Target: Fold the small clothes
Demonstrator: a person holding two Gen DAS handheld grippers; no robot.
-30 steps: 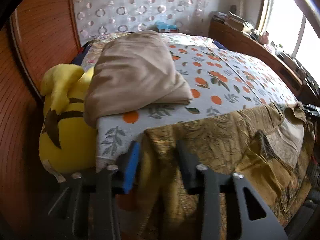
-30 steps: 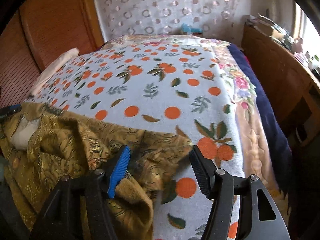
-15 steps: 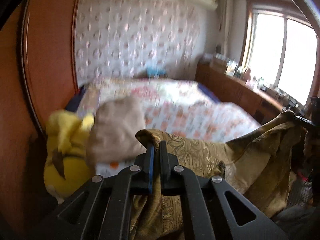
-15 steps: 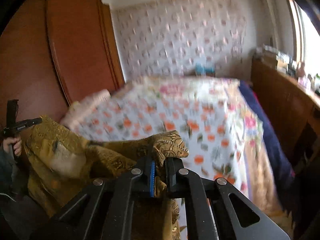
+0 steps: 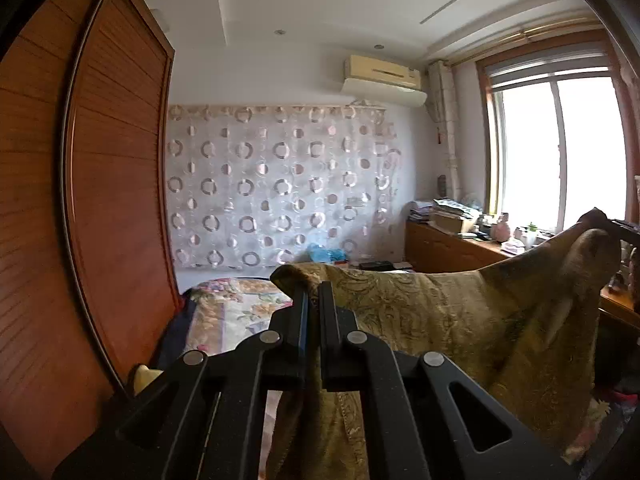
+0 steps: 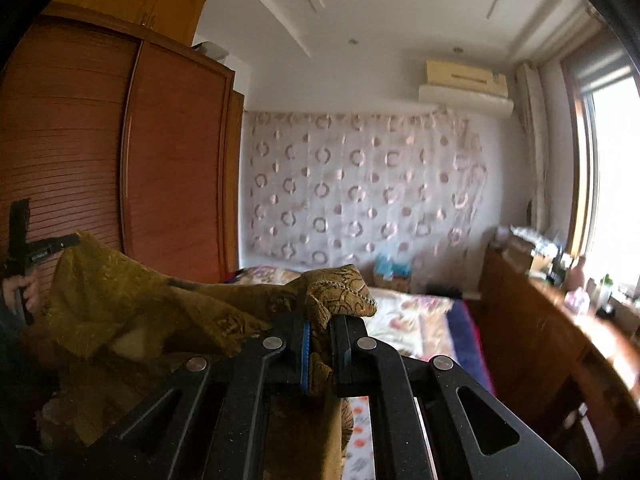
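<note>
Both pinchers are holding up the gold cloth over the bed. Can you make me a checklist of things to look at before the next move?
1. Left gripper shut on a corner of the gold cloth: ok.
2. Right gripper shut on another corner, with a bunched wad poking out between its fingers: ok, but a lumpy grip.
3. Cloth stretched between the two grippers: not ok, it sags in the middle.
4. Cloth lifted off the bed: top edge ok; the bottom hem is out of view, cannot tell.
5. Cloth hanging flat without twists: cannot tell, the lower part is hidden.
</note>
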